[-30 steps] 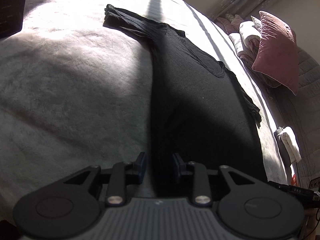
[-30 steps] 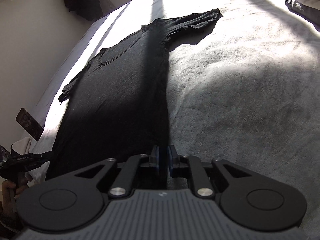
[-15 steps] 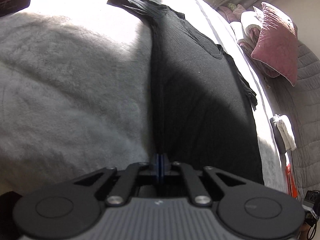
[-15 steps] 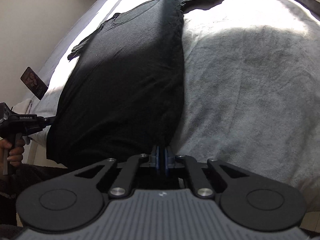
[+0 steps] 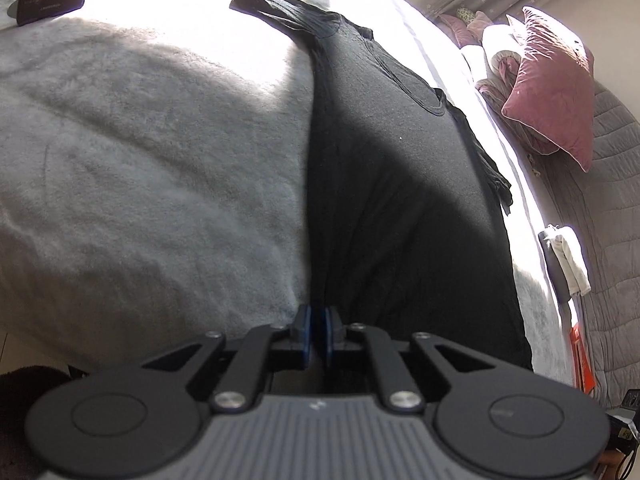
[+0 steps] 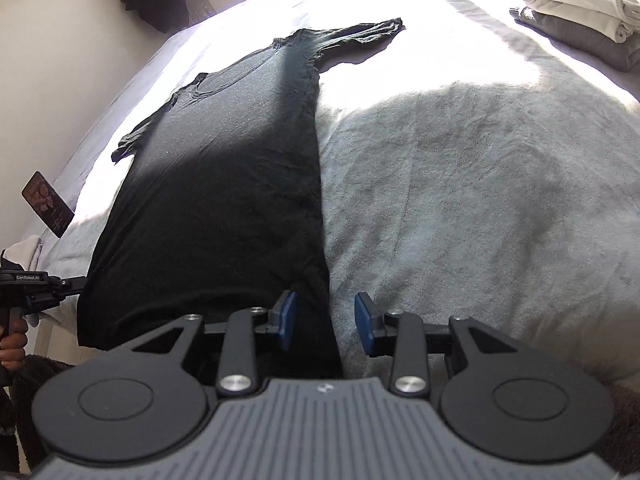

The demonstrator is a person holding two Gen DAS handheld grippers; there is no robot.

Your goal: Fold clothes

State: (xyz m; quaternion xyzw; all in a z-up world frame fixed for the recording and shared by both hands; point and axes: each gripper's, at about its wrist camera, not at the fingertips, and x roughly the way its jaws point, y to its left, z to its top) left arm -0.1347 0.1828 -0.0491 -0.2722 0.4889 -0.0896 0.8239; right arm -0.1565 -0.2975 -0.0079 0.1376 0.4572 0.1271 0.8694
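A black T-shirt lies flat and lengthwise on the grey bed cover, with its collar and sleeves at the far end. My left gripper is shut on the shirt's near left hem corner. In the right wrist view the same T-shirt runs away from me. My right gripper has its jaws opening. The shirt's near right edge lies loose between the blue pads, which do not press it. At the left edge of that view a hand holds the left gripper.
A pink pillow and bedding lie at the right of the bed, with a white cloth lower down. Folded white and grey clothes sit at the far right. A dark card rests by the bed's left edge.
Both grippers shut on the shirt's near hem and drew back toward the bed's near edge. The left is still shut on it; the right has opened and let go.
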